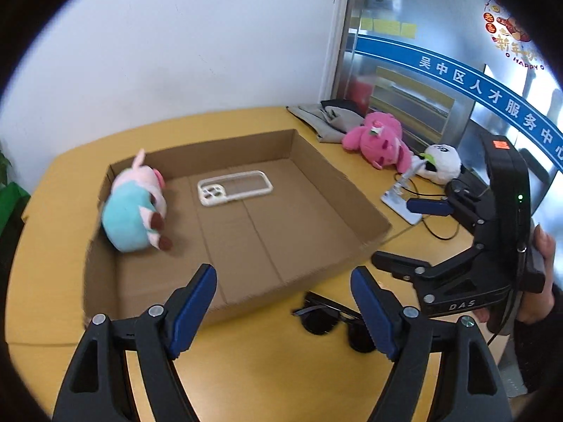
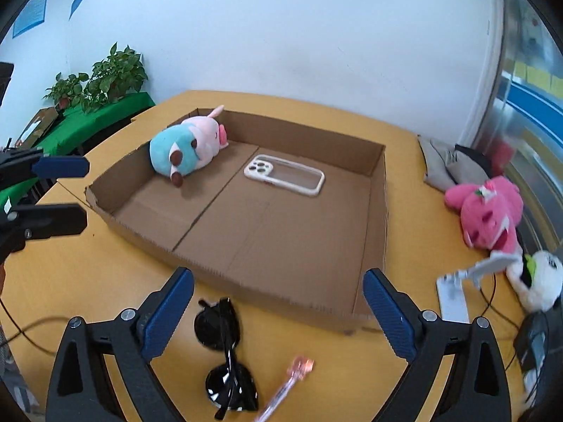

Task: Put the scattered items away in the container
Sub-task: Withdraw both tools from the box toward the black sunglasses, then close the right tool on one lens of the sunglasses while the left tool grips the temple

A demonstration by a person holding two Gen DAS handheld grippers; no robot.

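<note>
Right gripper (image 2: 278, 313): fingers spread wide, nothing between them — poised above the near bench edge, free to take what lies below.
Left gripper (image 1: 283, 307): fingers spread too, empty, aimed over the box's near wall.
Sunglasses (image 2: 225, 355): folded on the bench (image 2: 105, 299), just outside the box, likely next.
Pink pen (image 2: 286, 385): beside the sunglasses, still out.
Cardboard box (image 2: 378, 218): low walls for easy dropping — phone case (image 2: 285, 174) lies mid-floor, pig plush (image 2: 186, 147) in the far corner.

Pink pen (image 2: 286, 388) cut off at the bottom edge, sunglasses (image 1: 334, 323) partly behind a gripper finger.
</note>
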